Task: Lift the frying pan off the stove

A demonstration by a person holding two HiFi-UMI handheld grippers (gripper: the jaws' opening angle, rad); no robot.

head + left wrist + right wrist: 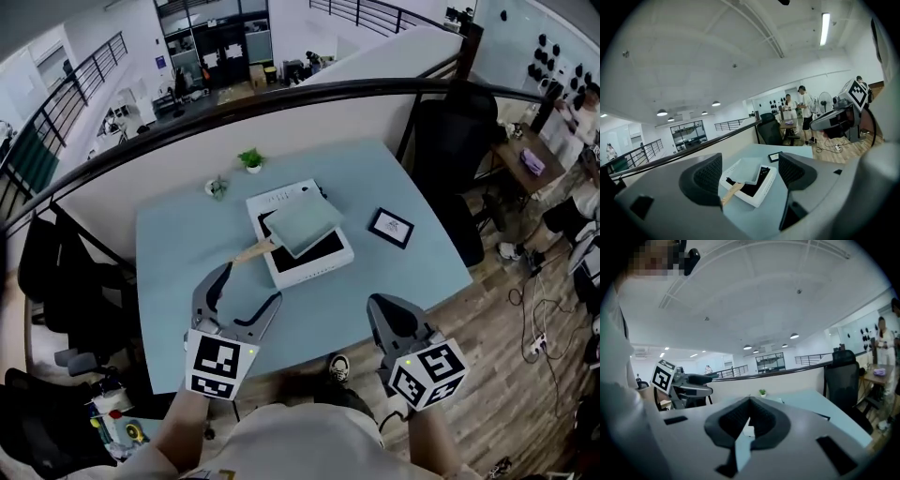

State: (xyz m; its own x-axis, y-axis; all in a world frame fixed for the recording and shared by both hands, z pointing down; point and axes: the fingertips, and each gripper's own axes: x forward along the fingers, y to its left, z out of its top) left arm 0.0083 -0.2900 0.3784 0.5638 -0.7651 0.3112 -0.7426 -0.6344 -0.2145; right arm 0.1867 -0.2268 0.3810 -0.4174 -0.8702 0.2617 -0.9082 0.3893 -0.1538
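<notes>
Left gripper (251,283) wide open and empty, right gripper (380,305) pressed shut on nothing, both over near edge of pale blue counter (187,244). Square frying pan (305,225), wooden handle (251,251) angled toward left gripper, sitting on white stove (319,267) mid-counter.

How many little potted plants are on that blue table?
2. One plant stands near the far edge of the table. A second plant sits to its left, slightly nearer. None seems hidden.
</notes>
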